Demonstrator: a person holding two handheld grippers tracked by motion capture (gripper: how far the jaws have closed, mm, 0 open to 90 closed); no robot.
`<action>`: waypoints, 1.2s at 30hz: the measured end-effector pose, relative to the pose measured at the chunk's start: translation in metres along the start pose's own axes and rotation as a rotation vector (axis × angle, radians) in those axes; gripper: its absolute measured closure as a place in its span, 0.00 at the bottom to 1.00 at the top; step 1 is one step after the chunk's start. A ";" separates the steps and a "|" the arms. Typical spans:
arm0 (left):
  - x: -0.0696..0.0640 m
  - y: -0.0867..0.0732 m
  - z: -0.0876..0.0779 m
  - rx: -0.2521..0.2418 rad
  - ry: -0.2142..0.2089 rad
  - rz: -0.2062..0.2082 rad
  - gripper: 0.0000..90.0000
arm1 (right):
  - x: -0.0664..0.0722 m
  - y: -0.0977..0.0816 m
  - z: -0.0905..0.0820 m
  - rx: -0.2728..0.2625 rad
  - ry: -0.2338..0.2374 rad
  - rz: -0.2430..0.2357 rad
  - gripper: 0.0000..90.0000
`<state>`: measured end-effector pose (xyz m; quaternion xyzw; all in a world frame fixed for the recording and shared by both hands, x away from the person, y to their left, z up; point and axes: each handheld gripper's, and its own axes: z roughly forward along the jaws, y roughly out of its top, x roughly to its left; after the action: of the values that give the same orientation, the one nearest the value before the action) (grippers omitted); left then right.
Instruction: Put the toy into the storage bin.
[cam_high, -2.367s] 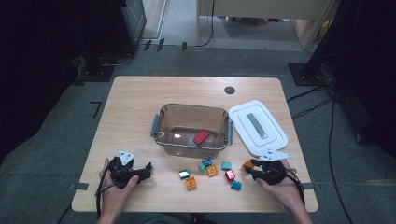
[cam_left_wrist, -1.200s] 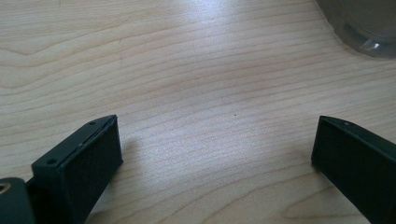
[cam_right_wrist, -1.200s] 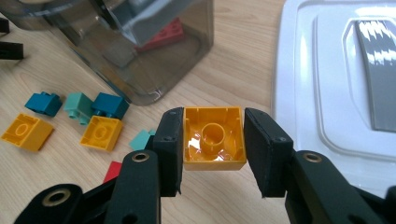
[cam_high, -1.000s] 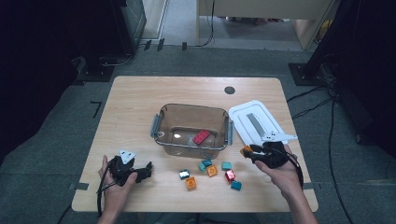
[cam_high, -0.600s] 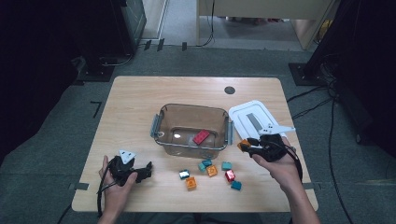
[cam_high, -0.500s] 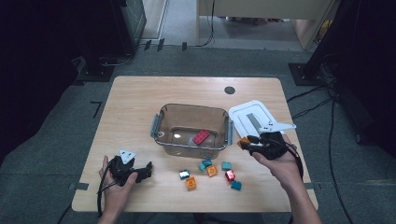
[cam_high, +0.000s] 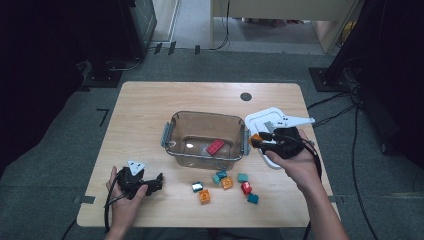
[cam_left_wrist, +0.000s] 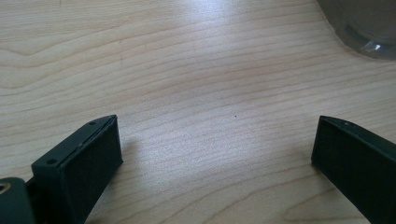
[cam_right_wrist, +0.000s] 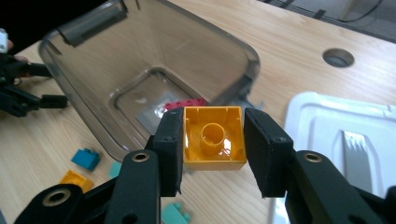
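Two fingers of the right gripper (cam_right_wrist: 214, 140) clenched on an orange brick (cam_right_wrist: 215, 136), left gripper (cam_left_wrist: 215, 158) released.

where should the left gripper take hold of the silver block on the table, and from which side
Grip the silver block across its two flat side walls, coming straight down from above. It stands apart at the left of the loose blocks, so the open left gripper should have room on both sides.

I see the small yellow-orange plastic building block (cam_right_wrist: 214, 136) at lower centre of my right gripper view, hollow underside with its round tube facing the camera, clamped on both sides, lifted off the table.
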<state>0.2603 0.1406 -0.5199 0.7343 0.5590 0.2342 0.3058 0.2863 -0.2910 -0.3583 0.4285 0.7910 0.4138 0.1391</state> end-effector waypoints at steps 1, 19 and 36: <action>0.000 0.000 0.000 0.000 0.000 0.000 0.01 | 0.001 0.003 0.001 -0.003 0.008 -0.007 0.67; 0.000 0.000 0.000 -0.001 0.001 0.000 0.01 | 0.031 0.033 0.055 0.057 0.081 -0.059 0.67; 0.000 0.000 0.000 -0.002 0.002 -0.001 0.01 | 0.035 0.031 0.067 0.074 0.118 -0.083 0.35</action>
<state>0.2605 0.1405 -0.5200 0.7335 0.5595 0.2351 0.3060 0.3218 -0.2184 -0.3710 0.3749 0.8297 0.4028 0.0936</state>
